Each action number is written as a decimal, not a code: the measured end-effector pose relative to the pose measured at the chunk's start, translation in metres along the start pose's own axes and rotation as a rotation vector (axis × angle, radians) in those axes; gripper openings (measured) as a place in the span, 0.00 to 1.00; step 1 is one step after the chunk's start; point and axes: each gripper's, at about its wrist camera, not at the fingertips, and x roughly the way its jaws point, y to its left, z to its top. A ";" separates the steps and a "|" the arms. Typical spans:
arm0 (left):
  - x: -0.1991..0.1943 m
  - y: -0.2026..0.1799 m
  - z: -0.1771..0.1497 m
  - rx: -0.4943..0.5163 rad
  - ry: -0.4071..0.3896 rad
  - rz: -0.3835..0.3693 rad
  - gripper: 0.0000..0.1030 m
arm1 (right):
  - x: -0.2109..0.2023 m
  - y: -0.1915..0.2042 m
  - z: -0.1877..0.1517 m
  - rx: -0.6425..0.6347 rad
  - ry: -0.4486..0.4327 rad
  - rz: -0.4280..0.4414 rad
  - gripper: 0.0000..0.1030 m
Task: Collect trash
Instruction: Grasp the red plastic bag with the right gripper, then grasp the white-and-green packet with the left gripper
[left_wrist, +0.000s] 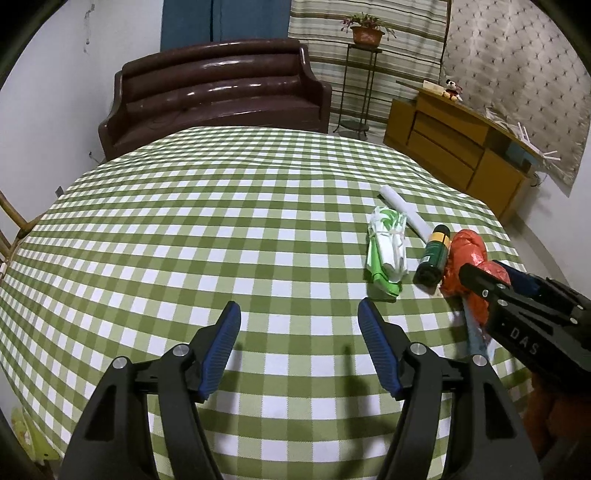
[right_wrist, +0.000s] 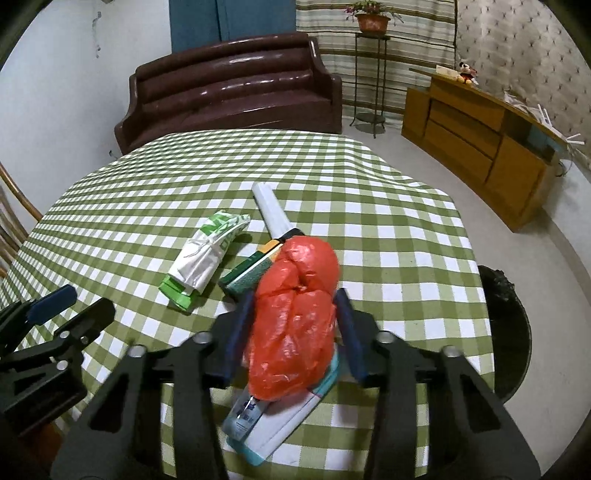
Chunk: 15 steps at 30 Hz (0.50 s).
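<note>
A crumpled red plastic bag (right_wrist: 295, 325) lies on the green checked tablecloth (right_wrist: 406, 258). My right gripper (right_wrist: 294, 295) is shut on it, one blue pad pressing each side. The bag rests on a white and teal tube pack (right_wrist: 258, 417). Just beyond are a dark green container with a yellow band (right_wrist: 255, 267), a folded white and green bag bundle (right_wrist: 207, 254) and a white paper roll (right_wrist: 271, 210). In the left wrist view the red bag (left_wrist: 467, 247) and the right gripper (left_wrist: 484, 271) are at the right. My left gripper (left_wrist: 298, 306) hangs open over bare cloth, with nothing between its fingers.
A black bin (right_wrist: 506, 325) stands off the table's right edge. Behind the table is a brown sofa (left_wrist: 218, 92). A wooden sideboard (left_wrist: 454, 147) and a plant stand (left_wrist: 364, 74) are at the back right. A cane chair (left_wrist: 11, 221) shows at the left.
</note>
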 end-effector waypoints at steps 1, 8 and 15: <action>0.000 -0.002 0.001 0.002 0.001 -0.004 0.63 | -0.001 0.001 0.000 -0.002 -0.005 -0.002 0.34; 0.005 -0.014 0.009 0.023 -0.006 -0.028 0.64 | -0.014 -0.007 0.001 0.013 -0.042 0.003 0.23; 0.013 -0.025 0.016 0.036 0.002 -0.048 0.65 | -0.021 -0.030 0.006 0.042 -0.061 -0.007 0.22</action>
